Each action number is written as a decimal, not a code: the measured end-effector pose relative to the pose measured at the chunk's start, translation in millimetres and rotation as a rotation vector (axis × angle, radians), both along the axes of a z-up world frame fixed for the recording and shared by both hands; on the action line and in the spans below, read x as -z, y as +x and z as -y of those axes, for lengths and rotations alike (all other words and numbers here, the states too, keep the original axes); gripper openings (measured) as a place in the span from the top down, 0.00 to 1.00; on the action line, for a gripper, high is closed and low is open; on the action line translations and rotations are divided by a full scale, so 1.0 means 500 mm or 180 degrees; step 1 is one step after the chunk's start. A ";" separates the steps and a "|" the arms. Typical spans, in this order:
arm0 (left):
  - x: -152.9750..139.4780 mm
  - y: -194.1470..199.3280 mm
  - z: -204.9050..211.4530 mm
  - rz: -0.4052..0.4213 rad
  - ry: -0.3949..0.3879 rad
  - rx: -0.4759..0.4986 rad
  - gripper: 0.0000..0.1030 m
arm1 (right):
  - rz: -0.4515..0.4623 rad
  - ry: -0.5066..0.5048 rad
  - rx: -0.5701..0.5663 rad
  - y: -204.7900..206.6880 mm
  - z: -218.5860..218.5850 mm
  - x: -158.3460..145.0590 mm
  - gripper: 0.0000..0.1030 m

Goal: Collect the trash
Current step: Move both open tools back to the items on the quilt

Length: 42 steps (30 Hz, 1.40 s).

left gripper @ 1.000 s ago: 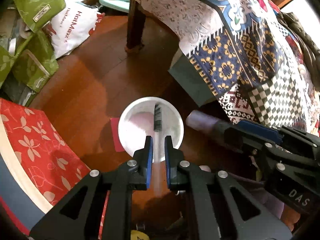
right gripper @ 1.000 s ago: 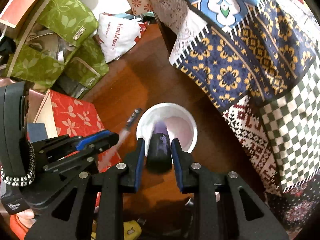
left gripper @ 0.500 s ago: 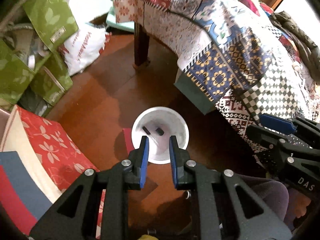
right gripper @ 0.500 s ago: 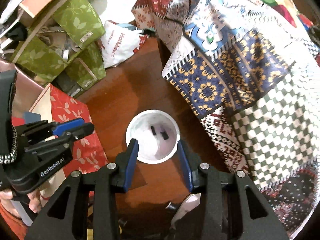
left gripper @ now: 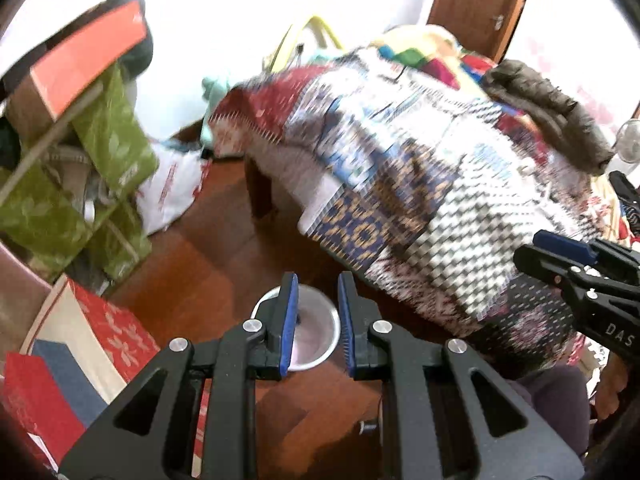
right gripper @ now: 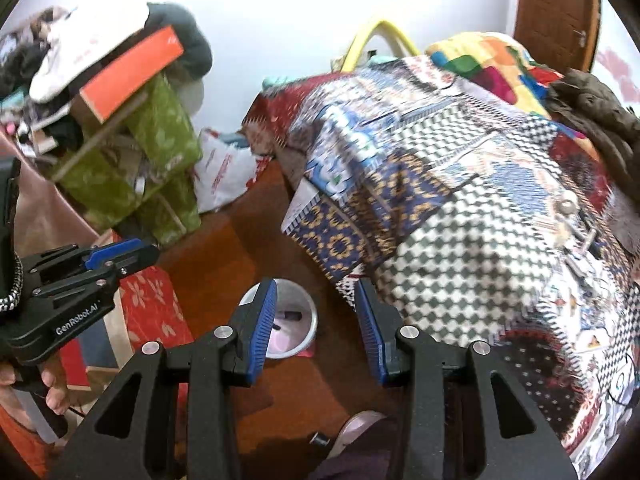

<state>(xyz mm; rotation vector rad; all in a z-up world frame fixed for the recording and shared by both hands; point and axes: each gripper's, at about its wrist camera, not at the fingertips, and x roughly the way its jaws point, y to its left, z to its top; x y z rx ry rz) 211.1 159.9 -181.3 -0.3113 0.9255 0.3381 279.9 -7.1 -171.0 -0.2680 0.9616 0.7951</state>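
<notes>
Reddish-brown wood flooring (left gripper: 192,280) fills the space ahead of both tools, hemmed by clutter to the left and a patchwork quilt (right gripper: 460,208) draped over furniture to the right. One white trash bin (right gripper: 298,312) stands on the floor, seen from the right wrist view just ahead of and below the left finger of the right gripper (right gripper: 316,322); from the left wrist view the same bin (left gripper: 316,332) shows in the gap of the left gripper (left gripper: 318,326), partly hidden by its fingers. One small dark item (right gripper: 290,315) lies inside on the bin floor; half a second ago two dark pieces were visible there, and whether the second is now hidden I cannot tell.

Compared with half a second ago, both cameras have tilted up and pulled back: the bin looks smaller and sits lower, and the white wall and brown door frame (left gripper: 480,4) have come into sight. The right gripper has spread further and stands wide and empty; the left gripper has parted a little more, to a moderate gap, also empty. A second ago the right one clamped a dark purple bottle and the left a slim stick over the bin.

Left of the tools: three green leaf-print bags (right gripper: 160,152), one orange box (right gripper: 132,72), one white printed plastic bag (right gripper: 224,172), one red floral box (left gripper: 108,328).
</notes>
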 end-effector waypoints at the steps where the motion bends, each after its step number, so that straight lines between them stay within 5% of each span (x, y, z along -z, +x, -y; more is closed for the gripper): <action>1: -0.016 0.003 0.015 0.0054 0.0024 0.0021 0.83 | 0.0031 0.0029 0.0045 0.004 0.019 -0.012 0.64; 10: -0.116 0.077 0.169 0.0438 0.0160 0.0331 0.78 | 0.0347 0.0172 0.0482 0.040 0.203 -0.090 0.64; 18: -0.125 0.198 0.321 0.0468 0.0148 0.0760 0.76 | 0.0419 0.0207 0.0932 0.098 0.375 -0.105 0.63; 21: -0.114 0.248 0.372 0.0421 0.0137 0.0905 0.71 | 0.0354 0.0199 0.1127 0.130 0.438 -0.091 0.52; 29: -0.074 0.378 0.481 0.0289 0.0025 0.1289 0.67 | 0.0190 0.0044 0.1546 0.217 0.583 -0.028 0.51; 42: 0.052 0.553 0.593 -0.0069 -0.0010 0.1755 0.67 | -0.0302 0.0131 0.1673 0.362 0.619 0.113 0.51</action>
